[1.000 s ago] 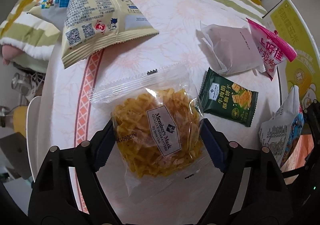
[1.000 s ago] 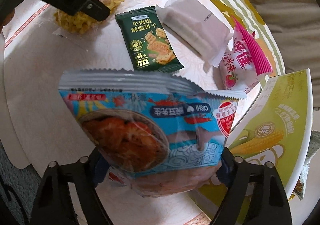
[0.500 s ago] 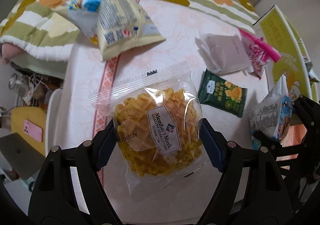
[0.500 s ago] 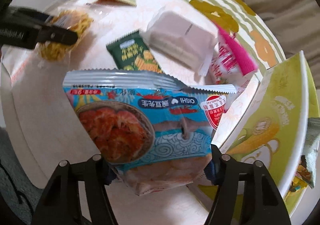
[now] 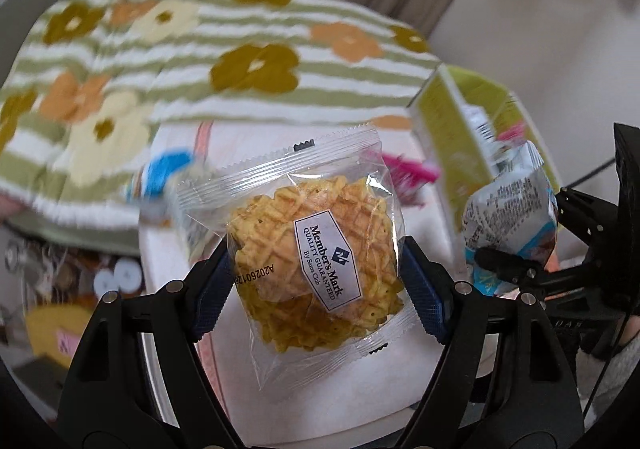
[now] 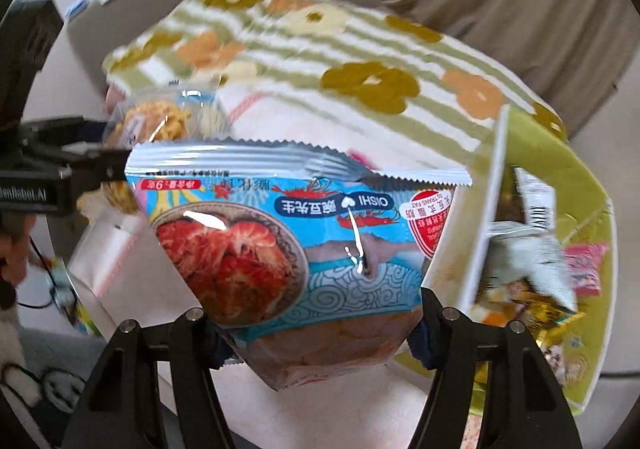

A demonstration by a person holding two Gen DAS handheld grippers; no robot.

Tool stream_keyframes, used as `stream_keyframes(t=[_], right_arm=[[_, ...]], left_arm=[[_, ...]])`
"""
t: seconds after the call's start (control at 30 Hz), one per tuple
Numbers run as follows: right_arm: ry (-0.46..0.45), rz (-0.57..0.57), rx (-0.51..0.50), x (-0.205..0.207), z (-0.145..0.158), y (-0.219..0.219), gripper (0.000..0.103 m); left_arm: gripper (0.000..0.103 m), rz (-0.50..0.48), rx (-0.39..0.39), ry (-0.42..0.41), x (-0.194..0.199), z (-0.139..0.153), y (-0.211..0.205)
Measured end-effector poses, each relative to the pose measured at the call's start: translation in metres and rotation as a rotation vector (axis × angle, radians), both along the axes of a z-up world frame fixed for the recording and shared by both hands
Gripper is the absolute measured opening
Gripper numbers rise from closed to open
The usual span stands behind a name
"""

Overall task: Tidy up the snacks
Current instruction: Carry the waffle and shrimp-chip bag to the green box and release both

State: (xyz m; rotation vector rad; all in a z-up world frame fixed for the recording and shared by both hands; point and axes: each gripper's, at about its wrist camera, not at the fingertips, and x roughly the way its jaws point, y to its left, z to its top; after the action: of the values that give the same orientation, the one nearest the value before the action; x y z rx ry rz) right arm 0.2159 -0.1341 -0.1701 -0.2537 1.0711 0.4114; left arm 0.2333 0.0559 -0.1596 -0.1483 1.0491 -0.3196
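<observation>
Both grippers were aloft over the table [image 5: 280,401] beside the box [image 6: 592,289], the left gripper [image 5: 316,281] clamped on the wafer pack [image 5: 316,269] and the right gripper [image 6: 320,333] on the chip bag [image 6: 288,241], both seemingly light, crinkly and crushable, best pinched gently at their sides.

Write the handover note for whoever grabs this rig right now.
Left claw: shut on the clear Member's Mark packet of yellow waffle crisps, held above the white table.
Right claw: shut on the blue Oishi prawn cracker bag, next to the yellow-green cardboard box.
Done: several snack packets already lie in the box.
Left: drop both held packs in, then collect the blue-topped bag and pink packet on the table.
</observation>
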Motion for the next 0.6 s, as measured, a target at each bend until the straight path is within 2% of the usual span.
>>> stream_keyframes(t=[0.13,0.3,0.43,0.6], right_arm=[[-0.032,-0.081,0.06,0.02,0.034,-0.031,0.063],[-0.089,-0.151,0.071,0.039,0.064,-0.079,0.063],[-0.107,-0.192,0.097,0.056,0.076,-0.123,0.063],[-0.082,-0.221,0.12,0.083,0.077,-0.175,0.063]], left_arm=[[0.076,-0.067,-0.024,-0.047,0.016,0.027,-0.021],[0.076,-0.11,-0.072,-0.079,0.042,0.051,-0.062],[0.076,-0.118,-0.07,-0.124,0.063,0.067,-0.109],[0.076,-0.131,-0.113,-0.118,0.089,0.071,-0.172]])
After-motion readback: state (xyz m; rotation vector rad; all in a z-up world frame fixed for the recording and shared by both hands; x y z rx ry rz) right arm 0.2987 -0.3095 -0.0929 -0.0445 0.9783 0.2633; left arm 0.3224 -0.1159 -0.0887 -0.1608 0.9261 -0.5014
